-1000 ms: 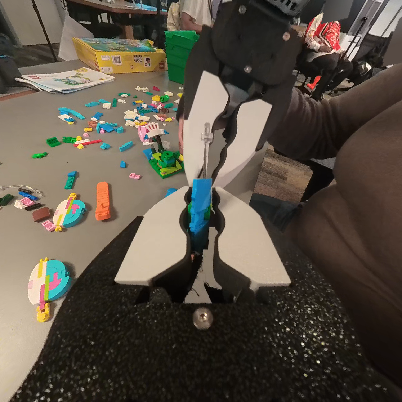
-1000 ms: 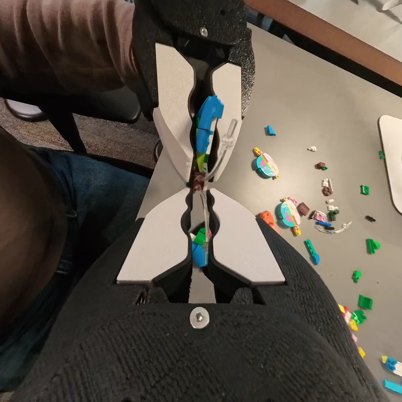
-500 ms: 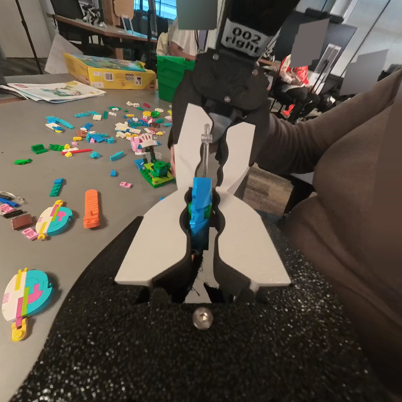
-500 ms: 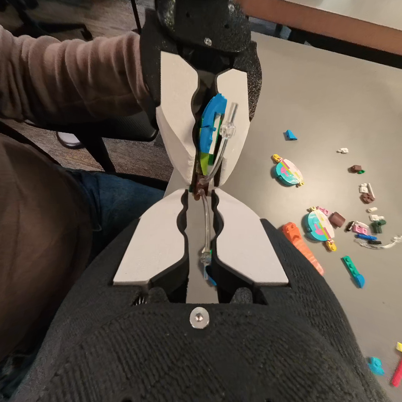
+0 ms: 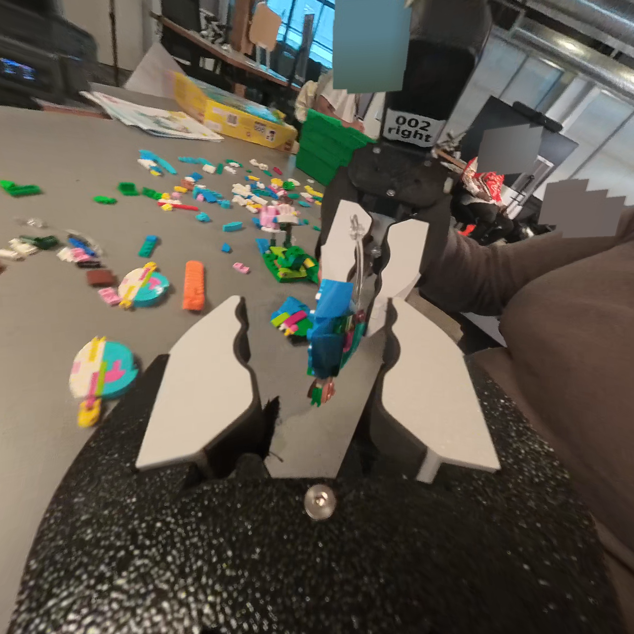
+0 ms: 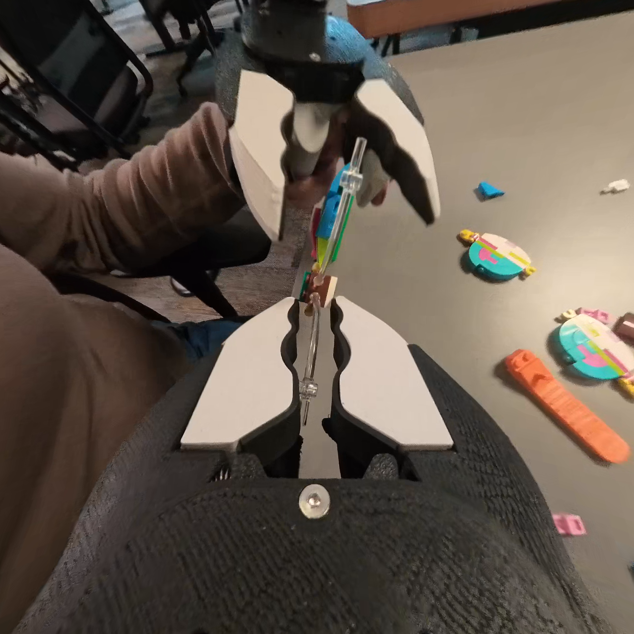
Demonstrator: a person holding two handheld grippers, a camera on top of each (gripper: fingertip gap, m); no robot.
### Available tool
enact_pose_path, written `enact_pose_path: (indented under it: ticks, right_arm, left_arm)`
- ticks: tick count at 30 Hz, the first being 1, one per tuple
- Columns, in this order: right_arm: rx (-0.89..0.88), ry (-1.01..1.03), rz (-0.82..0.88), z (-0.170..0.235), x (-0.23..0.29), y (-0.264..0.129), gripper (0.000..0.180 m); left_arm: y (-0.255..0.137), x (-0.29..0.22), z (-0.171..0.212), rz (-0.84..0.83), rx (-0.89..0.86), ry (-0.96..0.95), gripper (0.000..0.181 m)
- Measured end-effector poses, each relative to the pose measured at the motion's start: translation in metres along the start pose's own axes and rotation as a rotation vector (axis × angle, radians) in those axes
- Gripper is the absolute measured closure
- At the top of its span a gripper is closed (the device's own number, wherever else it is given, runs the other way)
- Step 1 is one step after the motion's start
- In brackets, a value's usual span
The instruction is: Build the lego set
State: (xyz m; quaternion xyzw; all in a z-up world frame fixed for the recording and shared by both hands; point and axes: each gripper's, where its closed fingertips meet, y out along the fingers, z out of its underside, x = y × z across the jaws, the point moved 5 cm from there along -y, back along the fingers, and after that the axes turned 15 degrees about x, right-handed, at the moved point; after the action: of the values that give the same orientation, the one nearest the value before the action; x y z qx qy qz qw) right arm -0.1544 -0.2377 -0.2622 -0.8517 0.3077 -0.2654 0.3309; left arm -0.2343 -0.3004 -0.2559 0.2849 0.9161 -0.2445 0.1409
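Observation:
A blue lego build (image 5: 329,329) with green, pink and brown parts hangs on a clear curved rod (image 5: 358,260) above the grey table's edge. My right gripper (image 6: 315,301) is shut on the build's brown end piece (image 6: 324,291), and the clear rod (image 6: 310,356) runs back between its fingers. The blue build (image 6: 331,212) sticks out beyond it. My left gripper (image 5: 315,302) is open, with its fingers wide on both sides of the build and not touching it. It faces the right gripper (image 5: 368,308) tip to tip, and in the right wrist view the left gripper (image 6: 351,226) shows spread open.
On the table (image 5: 51,326) lie an orange brick separator (image 5: 194,284), two round teal-and-white builds (image 5: 103,370) (image 5: 144,283), a green base build (image 5: 288,264), a small colourful build (image 5: 290,317) and many loose bricks (image 5: 240,195). A yellow box (image 5: 240,116), booklet (image 5: 154,120) and green bin (image 5: 326,151) stand behind. About 4 cm separates my left fingertips from my right.
My left gripper has opened and let go of the blue build, which now hangs from the right gripper alone. Both grippers have tilted and drawn slightly apart.

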Motion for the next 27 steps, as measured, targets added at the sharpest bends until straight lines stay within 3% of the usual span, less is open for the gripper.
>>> enact_pose_path:
  ticks: [4,8,15,18,22,27]
  right_arm:
    - [-0.033,0.109,-0.058,-0.001,-0.011,0.002,0.164]
    - [-0.169,0.254,-0.114,-0.009,-0.024,-0.01,0.164]
    - [-0.435,0.395,-0.185,-0.026,-0.032,-0.035,0.164]
    - [-0.457,0.374,-0.202,-0.028,-0.028,-0.04,0.164]
    - [-0.424,0.292,-0.126,-0.026,-0.024,-0.044,0.164]
    - [-0.377,0.179,-0.039,-0.021,-0.018,-0.046,0.164]
  left_arm:
    - [-0.025,0.013,0.004,-0.095,-0.038,-0.03,0.092]
    - [-0.036,0.012,0.0,-0.252,-0.065,0.092,0.083]
    - [-0.024,-0.002,-0.009,-0.89,-0.039,0.659,0.088]
    - [-0.02,-0.016,-0.013,-1.051,-0.054,0.874,0.092]
    - [-0.024,-0.024,-0.014,-1.019,-0.114,0.895,0.095]
    - [-0.036,-0.021,-0.015,-0.781,-0.181,0.704,0.094]
